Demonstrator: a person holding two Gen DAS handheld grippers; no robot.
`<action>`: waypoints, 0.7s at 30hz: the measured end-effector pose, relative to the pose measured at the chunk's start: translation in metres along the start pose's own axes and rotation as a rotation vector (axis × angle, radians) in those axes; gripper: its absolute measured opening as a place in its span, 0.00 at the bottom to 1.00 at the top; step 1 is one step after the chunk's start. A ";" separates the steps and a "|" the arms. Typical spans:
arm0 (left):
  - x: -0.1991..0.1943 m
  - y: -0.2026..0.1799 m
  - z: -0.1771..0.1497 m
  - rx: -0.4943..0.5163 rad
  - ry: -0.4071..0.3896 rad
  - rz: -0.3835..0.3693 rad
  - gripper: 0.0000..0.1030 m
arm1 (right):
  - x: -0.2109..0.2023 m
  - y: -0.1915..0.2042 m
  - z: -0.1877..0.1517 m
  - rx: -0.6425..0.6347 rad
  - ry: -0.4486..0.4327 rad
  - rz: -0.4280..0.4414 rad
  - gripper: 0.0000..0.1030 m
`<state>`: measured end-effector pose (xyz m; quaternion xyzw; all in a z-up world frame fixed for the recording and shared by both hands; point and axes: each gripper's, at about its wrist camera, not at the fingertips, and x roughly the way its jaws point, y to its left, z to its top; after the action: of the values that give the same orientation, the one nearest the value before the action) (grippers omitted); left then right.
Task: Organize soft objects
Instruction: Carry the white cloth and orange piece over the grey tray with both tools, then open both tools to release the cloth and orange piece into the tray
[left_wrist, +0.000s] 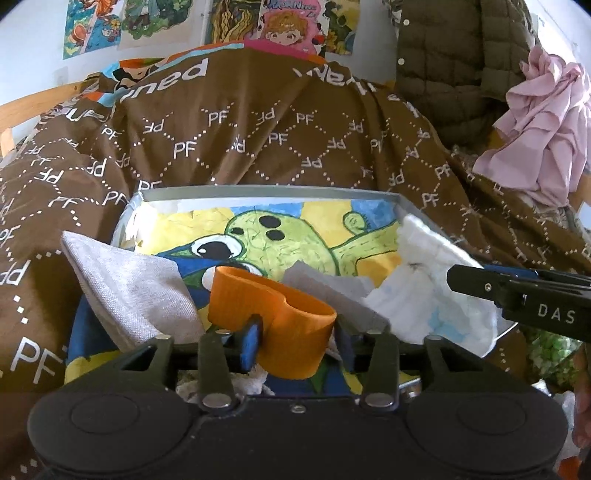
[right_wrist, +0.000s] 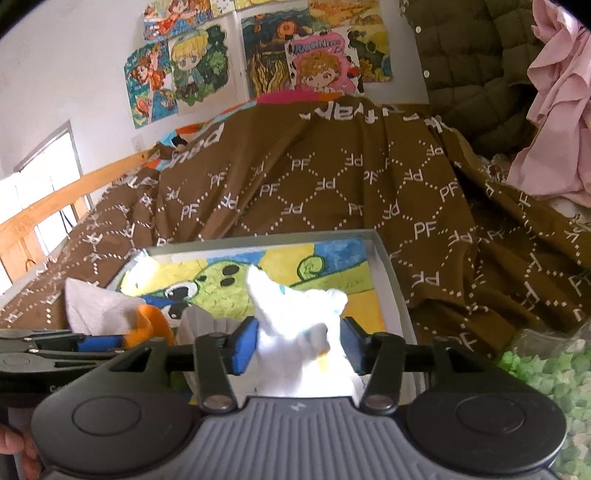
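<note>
Tray (left_wrist: 266, 192) with cartoon-painted floor, left wrist view: grey cloth (left_wrist: 129, 288) drapes over its left rim, white diaper (left_wrist: 424, 295) lies at its right side. Left gripper (left_wrist: 295, 343) fingers spread around orange band (left_wrist: 273, 314).

Right wrist view: right gripper (right_wrist: 297, 345) fingers spread, diaper (right_wrist: 295, 314) loose between them over tray (right_wrist: 384, 258).

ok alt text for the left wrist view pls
The left tool stands open around an orange band over a shallow tray lined with a green cartoon drawing. A grey cloth lies at the tray's left and a white diaper at its right, where the right tool reaches in. The tray sits on a brown PF-patterned blanket.
</note>
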<state>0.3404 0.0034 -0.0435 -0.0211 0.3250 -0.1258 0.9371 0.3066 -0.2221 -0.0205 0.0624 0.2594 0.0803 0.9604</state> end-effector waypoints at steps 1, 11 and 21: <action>-0.004 -0.001 0.001 -0.002 -0.008 -0.004 0.53 | -0.005 0.000 0.002 0.000 -0.011 -0.002 0.61; -0.067 -0.008 0.010 -0.046 -0.154 0.010 0.81 | -0.067 -0.001 0.018 0.005 -0.153 0.020 0.86; -0.144 -0.014 0.009 -0.118 -0.309 0.035 0.97 | -0.132 0.010 0.020 -0.043 -0.254 0.036 0.99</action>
<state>0.2336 0.0258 0.0524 -0.0896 0.1842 -0.0851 0.9751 0.2032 -0.2387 0.0623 0.0563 0.1327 0.0945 0.9850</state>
